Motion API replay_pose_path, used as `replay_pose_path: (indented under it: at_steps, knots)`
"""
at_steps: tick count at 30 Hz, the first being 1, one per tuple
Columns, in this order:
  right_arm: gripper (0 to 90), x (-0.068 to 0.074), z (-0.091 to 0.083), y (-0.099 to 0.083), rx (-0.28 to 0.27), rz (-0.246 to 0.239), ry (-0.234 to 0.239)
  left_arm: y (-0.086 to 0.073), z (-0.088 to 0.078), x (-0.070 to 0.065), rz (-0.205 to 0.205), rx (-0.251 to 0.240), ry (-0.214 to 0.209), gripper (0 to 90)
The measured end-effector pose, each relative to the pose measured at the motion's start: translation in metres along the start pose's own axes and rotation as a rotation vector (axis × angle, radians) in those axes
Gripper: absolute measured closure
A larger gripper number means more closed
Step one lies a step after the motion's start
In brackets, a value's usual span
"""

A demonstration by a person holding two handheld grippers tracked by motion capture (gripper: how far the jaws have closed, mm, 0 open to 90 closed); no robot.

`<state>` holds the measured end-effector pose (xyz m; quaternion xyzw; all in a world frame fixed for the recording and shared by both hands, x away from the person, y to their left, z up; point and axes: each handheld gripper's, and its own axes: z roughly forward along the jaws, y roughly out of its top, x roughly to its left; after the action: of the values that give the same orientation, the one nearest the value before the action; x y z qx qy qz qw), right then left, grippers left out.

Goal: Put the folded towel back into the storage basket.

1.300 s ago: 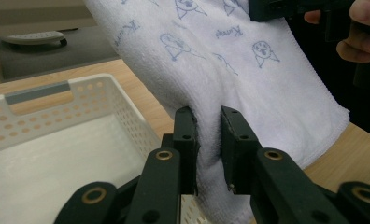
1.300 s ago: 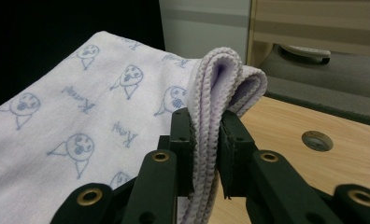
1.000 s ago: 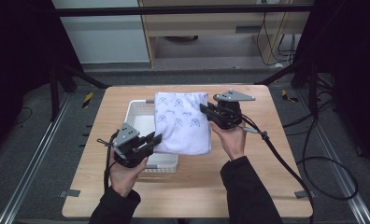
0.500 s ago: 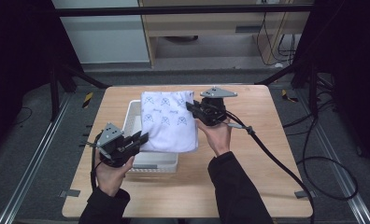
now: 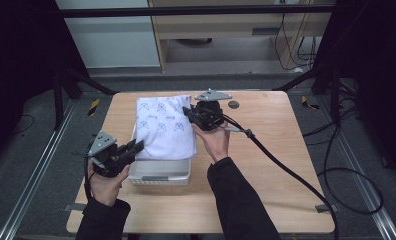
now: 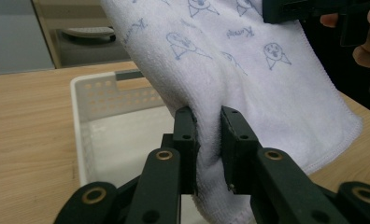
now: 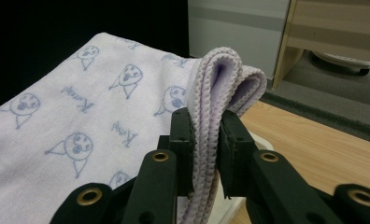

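A person is reaching both forearms in from the near edge of a wooden table (image 5: 281,150), a gripper in each hand, and is holding a white towel (image 5: 163,127) printed with small blue faces stretched over a white perforated basket (image 5: 158,172).

The left hand (image 5: 106,182) is resting low at the near left corner of the basket, wrist bent so that the left gripper (image 5: 136,146) is pointing toward the far right. In the left gripper view its jaws are nearly closed, pinching a fold of the towel (image 6: 248,79) between them; the cloth is rising up and away beyond the jaw tips and is also hanging down below them, with its stitched hem showing to the right. Behind and left of the jaws, the basket (image 6: 99,93) is sitting open.

The right hand (image 5: 213,142) is extending farther across the table, palm turned inward, and is pointing the right gripper (image 5: 188,112) leftward at the towel's far right edge. In the right gripper view, the jaws are clamping tightly on a doubled hem of the towel (image 7: 80,135), whose layered edge is sticking up above the jaw tips, while the flat printed cloth is spreading away to the left of the jaws.

A thick black cable (image 5: 286,165) is trailing from the right gripper across the tabletop to the right.
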<state>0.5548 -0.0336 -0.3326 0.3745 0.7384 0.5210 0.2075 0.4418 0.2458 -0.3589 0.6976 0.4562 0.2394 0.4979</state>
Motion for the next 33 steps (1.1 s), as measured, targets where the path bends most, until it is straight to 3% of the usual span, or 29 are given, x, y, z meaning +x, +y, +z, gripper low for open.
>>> replay_pose_path:
  at_steps: [6,14,33]
  knots:
    - [77.7,0.008,0.014,-0.003,0.011,-0.004,0.004,-0.003,-0.002,0.011,-0.025,0.007,0.02,76.5]
    - [77.6,0.012,0.028,-0.01,0.028,0.004,-0.005,-0.008,0.001,0.018,-0.021,0.032,0.045,76.5]
    - [77.2,0.013,0.055,-0.033,0.102,-0.018,-0.036,-0.028,0.025,0.03,-0.02,0.129,0.085,76.5]
